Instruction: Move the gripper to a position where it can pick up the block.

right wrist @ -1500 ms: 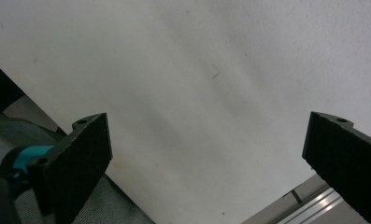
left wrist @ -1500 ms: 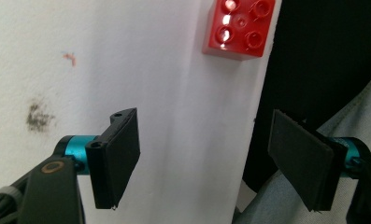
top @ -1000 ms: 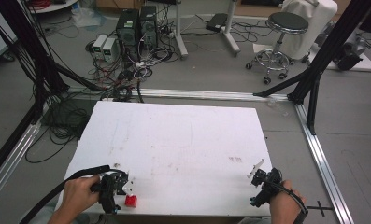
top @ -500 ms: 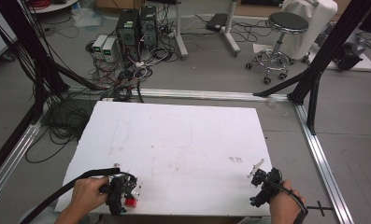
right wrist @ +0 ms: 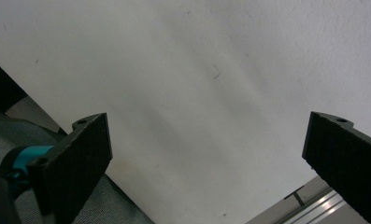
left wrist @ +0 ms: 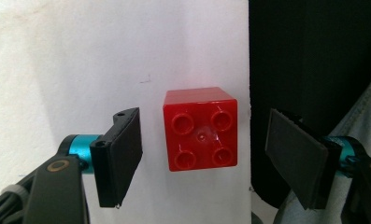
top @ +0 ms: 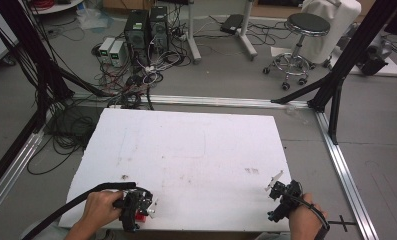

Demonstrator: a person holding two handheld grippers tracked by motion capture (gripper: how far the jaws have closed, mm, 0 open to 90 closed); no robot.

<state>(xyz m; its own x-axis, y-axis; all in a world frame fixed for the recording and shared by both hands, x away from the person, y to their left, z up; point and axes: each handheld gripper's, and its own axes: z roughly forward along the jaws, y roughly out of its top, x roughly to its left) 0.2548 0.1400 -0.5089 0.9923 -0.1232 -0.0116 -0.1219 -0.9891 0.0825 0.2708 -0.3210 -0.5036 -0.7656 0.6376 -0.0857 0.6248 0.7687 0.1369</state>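
Observation:
A red four-stud brick (left wrist: 201,129) lies on the white table board (top: 196,150), close to its front edge. My left gripper (left wrist: 206,163) is open, one black jaw on each side of the brick with a gap on both sides. In the high view the left gripper (top: 136,210) hangs over the red brick (top: 141,217) at the board's front left, held by a hand. My right gripper (top: 281,192) rests at the front right of the board, open, and the right gripper view shows bare white board (right wrist: 197,84) between its wide-spread jaws.
The board's front edge runs just behind the brick, with dark space and denim cloth (left wrist: 360,107) beyond it. Aluminium frame rails (top: 343,170) border the table. Behind it stand computers (top: 146,27), cables and a stool (top: 298,30) on the floor.
My left gripper moved right and over the red brick, which now sits between its open jaws. The right gripper stayed put.

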